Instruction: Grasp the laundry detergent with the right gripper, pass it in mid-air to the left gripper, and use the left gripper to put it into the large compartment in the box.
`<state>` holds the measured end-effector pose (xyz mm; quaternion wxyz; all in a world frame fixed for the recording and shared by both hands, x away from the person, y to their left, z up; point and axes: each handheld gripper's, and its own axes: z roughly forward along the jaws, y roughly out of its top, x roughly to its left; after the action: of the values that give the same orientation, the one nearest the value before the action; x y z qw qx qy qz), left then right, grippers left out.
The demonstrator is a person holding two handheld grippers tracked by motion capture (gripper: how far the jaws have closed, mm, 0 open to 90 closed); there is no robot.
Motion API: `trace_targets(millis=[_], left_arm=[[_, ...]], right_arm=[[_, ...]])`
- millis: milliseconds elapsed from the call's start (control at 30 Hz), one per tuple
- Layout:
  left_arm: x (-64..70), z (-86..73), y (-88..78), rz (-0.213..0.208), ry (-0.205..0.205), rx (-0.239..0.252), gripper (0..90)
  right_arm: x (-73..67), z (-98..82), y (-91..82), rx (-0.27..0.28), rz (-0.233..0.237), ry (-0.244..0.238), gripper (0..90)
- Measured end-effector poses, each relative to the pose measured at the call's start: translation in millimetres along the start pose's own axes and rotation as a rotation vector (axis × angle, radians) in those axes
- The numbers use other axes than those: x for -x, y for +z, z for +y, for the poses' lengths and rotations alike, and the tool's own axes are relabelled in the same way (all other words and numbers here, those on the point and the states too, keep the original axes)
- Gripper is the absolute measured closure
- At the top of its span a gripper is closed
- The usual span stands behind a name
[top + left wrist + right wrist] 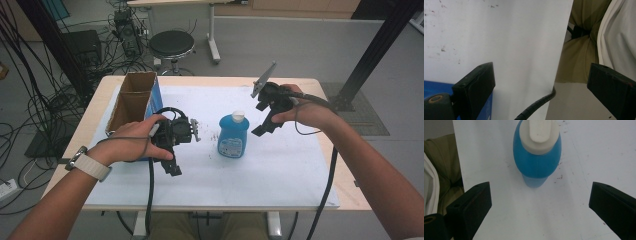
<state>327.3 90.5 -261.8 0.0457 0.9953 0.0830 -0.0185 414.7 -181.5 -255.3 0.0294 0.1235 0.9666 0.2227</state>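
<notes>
Blue soap bottle [233, 136] with white cap standing mid-counter [280, 170], label too blurry to read. Right gripper [266, 120] just beside it, left gripper [172, 162] near cardboard box [131, 100]; fingers wide open, holding nothing.

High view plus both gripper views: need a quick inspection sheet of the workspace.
Surface: white sheet over a wooden table, small dark specks on it.
Job's things: blue bottle with white cap, upright, mid-sheet, untouched.
Clutter: open cardboard box with a blue side, at the sheet's left edge.
Grippers: left claw open, empty, left of the bottle; right claw open, empty, aimed down at the bottle.
Cables: one trails from each gripper toward the person.
Surroundings: stool, floor cables at left, black post at right.
</notes>
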Motion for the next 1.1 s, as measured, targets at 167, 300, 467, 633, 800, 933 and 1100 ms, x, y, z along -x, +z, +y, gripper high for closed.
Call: trace_targets(millis=[167, 300, 467, 633, 800, 933, 1100], left_arm=[[-0.2, -0.6, 1.0, -0.003, -0.005, 0.0, 8.3], [-0.5, -0.7, 1.5, -0.003, -0.002, 0.0, 8.3], [-0.7, -1.0, 2.7, -0.003, -0.002, -0.001, 8.3], [-0.7, -0.8, 3.5, -0.003, -0.002, 0.004, 8.3], [-1.0, -1.3, 4.6, -0.005, -0.008, 0.009, 8.3], [-1.3, -1.6, 4.7, -0.005, -0.013, 0.012, 8.3], [-1.3, -1.2, 5.0, -0.005, -0.013, 0.01, 8.4]], right_arm=[[-0.3, -1.1, 5.0, 0.009, -0.002, -0.002, 4.6], [-0.2, -1.7, 7.8, 0.016, -0.004, -0.001, 4.8], [-0.5, -3.0, 11.7, 0.028, -0.007, 0.002, 4.5], [-0.5, -3.3, 14.6, 0.043, -0.007, 0.007, 4.4], [-0.3, -4.4, 18.7, 0.051, -0.007, 0.009, 4.3], [0.0, -5.6, 22.0, 0.059, -0.003, 0.011, 4.5], [0.0, -6.3, 25.0, 0.072, 0.001, 0.011, 4.8]])
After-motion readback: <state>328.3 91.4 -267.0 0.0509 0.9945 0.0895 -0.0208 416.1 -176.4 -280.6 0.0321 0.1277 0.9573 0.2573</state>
